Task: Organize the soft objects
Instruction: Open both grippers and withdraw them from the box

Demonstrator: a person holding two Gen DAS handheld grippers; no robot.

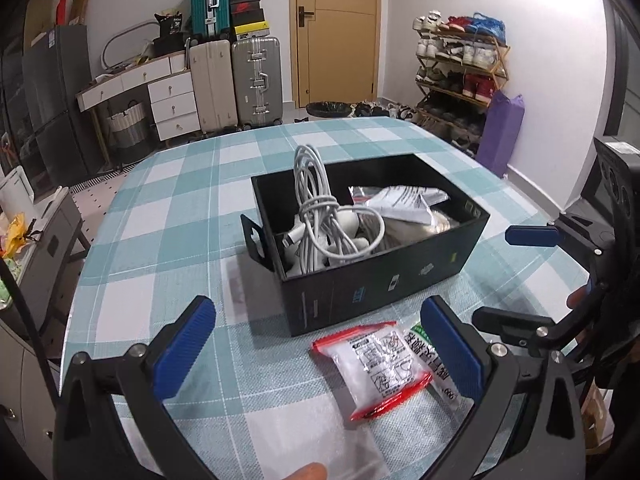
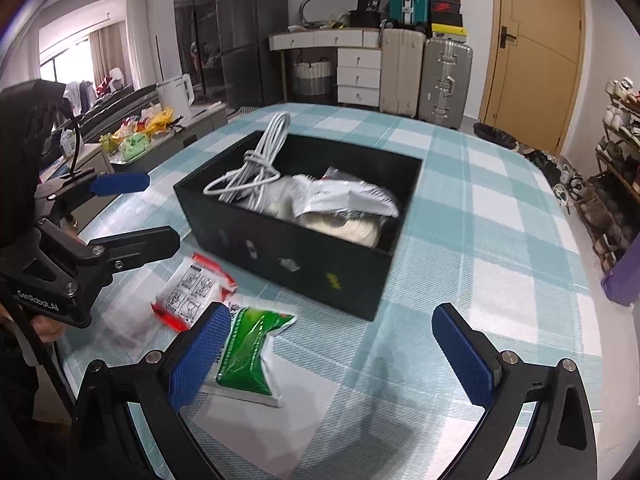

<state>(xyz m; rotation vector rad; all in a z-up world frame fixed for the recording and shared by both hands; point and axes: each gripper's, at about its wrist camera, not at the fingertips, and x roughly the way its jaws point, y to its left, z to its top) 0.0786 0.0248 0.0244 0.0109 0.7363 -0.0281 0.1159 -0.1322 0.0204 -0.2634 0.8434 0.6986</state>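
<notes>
A black box (image 1: 384, 284) (image 2: 304, 264) on the checked tablecloth holds a white coiled cable (image 1: 320, 208) (image 2: 256, 176), a silver packet (image 1: 404, 200) (image 2: 344, 196) and a pale bundle (image 2: 352, 228). In front of the box lie a red-edged clear packet (image 1: 378, 364) (image 2: 192, 288) and a green packet (image 2: 248, 352) (image 1: 424, 340). My left gripper (image 1: 320, 356) is open above the table, with the red-edged packet between its fingers. My right gripper (image 2: 332, 356) is open, its left finger (image 2: 200, 356) over the green packet's edge.
The table (image 1: 160, 240) has its left edge near a side counter with bags (image 2: 136, 136). Suitcases (image 1: 236, 80), drawers (image 1: 172, 100), a door (image 1: 336, 32) and a shoe rack (image 1: 460, 76) stand behind.
</notes>
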